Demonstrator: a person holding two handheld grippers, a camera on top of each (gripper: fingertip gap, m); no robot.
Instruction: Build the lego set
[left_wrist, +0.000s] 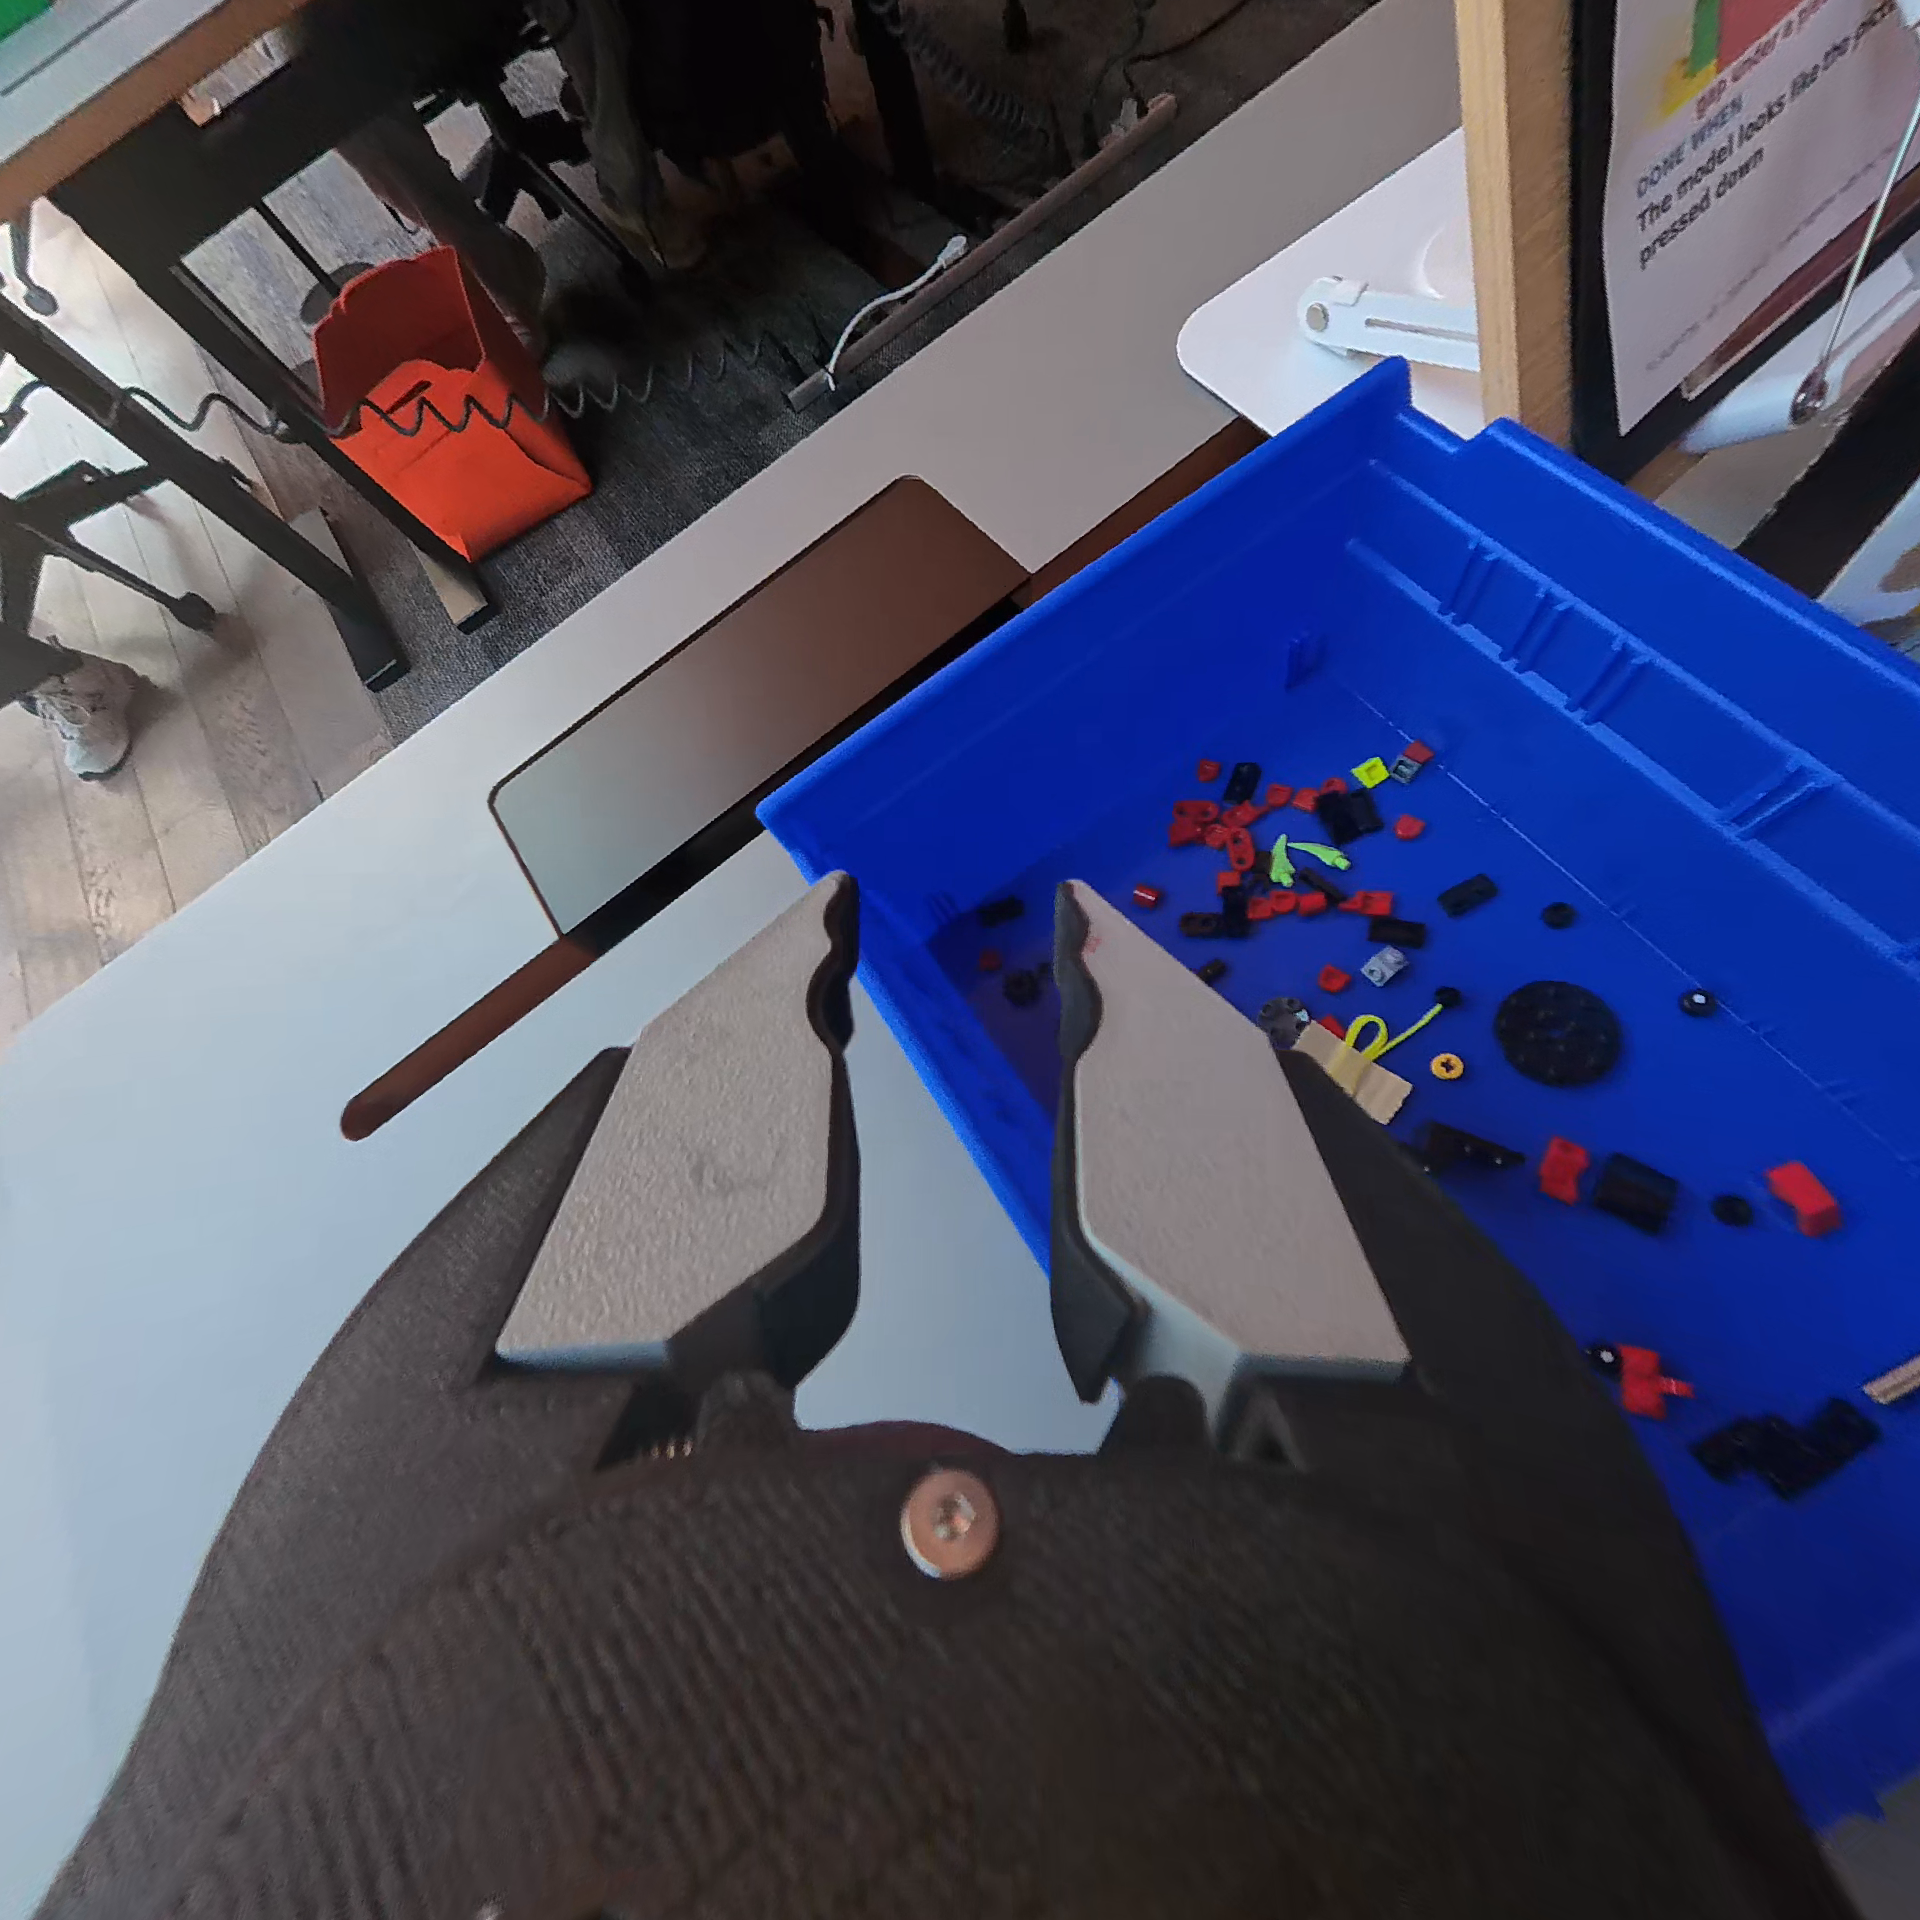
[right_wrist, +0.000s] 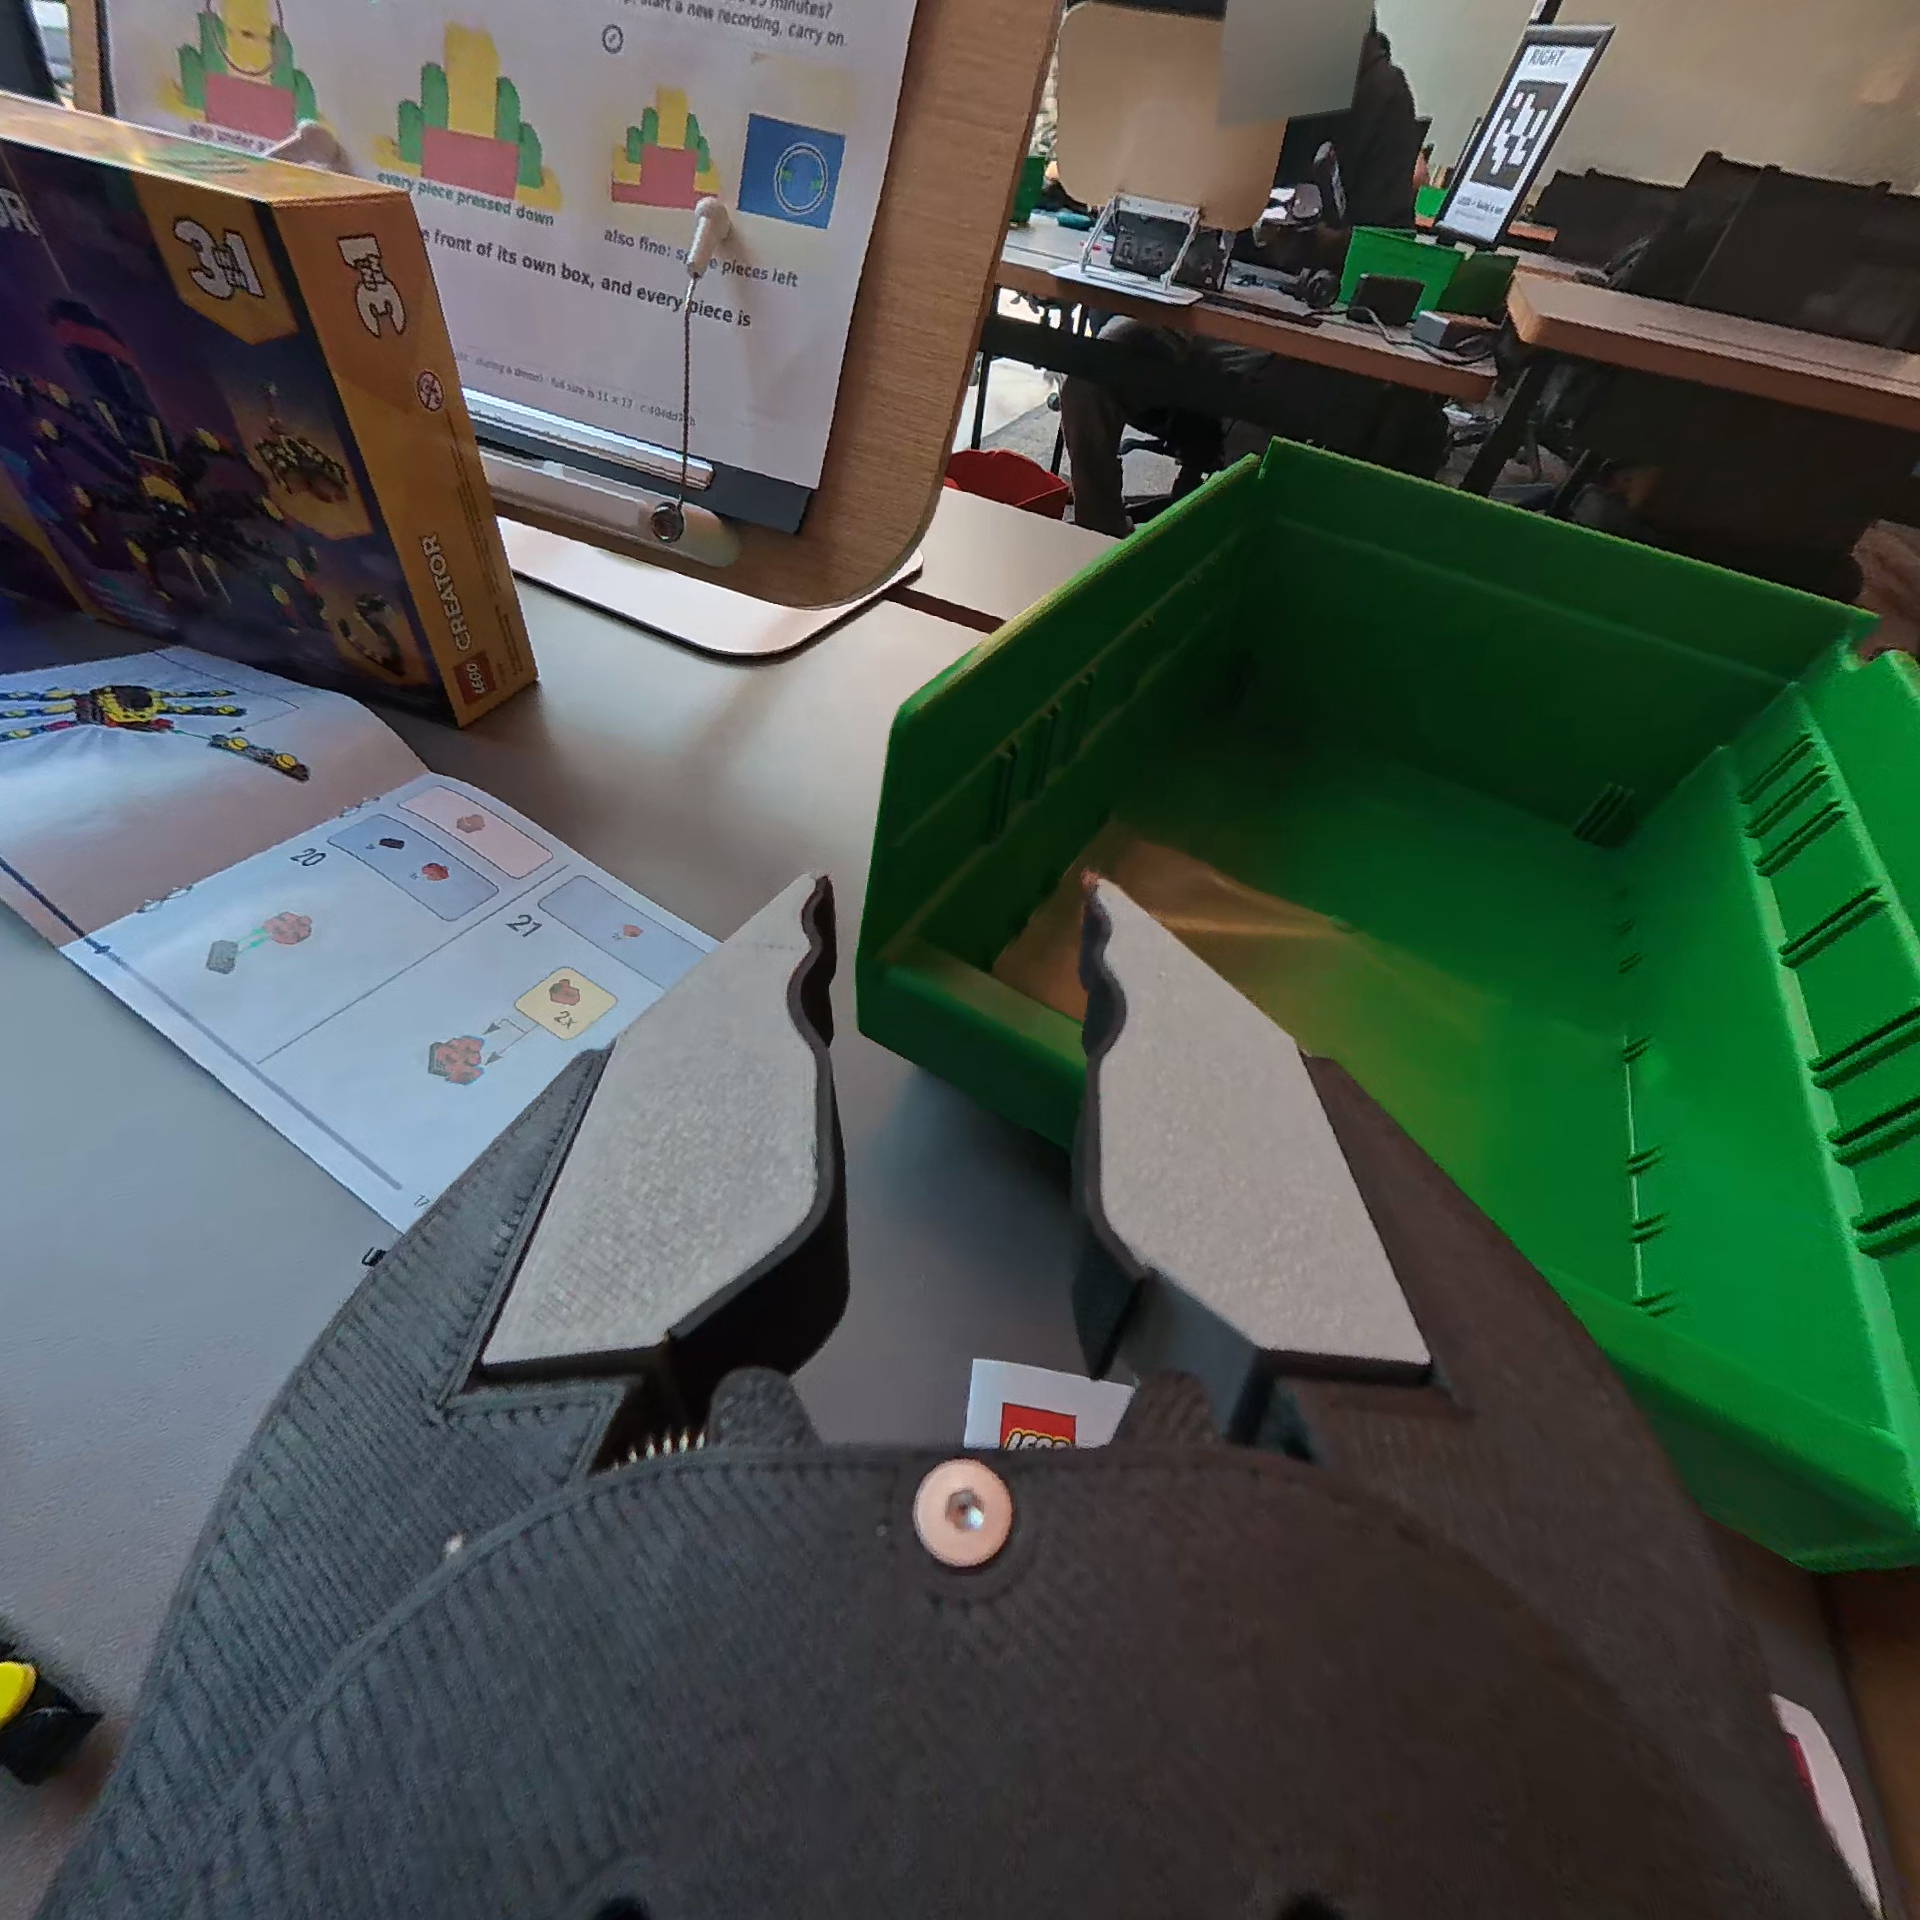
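Note:
A blue bin (left_wrist: 1195, 665) on the white table holds several small loose lego pieces (left_wrist: 1288, 862), red, black and lime, plus a black round plate (left_wrist: 1556, 1034). My left gripper (left_wrist: 956, 904) is open and empty, its tips above the bin's near left corner. In the right wrist view a green bin (right_wrist: 1039, 727) stands empty on the table. My right gripper (right_wrist: 956, 914) is open and empty, held over the table at the green bin's near left corner. An open instruction booklet (right_wrist: 343, 935) lies left of it, in front of the lego box (right_wrist: 239, 416).
A wooden stand with a printed instruction sheet (right_wrist: 644, 208) stands behind the box and bins. A small yellow and black piece (right_wrist: 21, 1704) lies at the table's near left. An orange bag (left_wrist: 436, 416) sits on the floor beyond the table edge. Other desks stand farther back. Spacing between my two grippers at the tips: around 60 cm.

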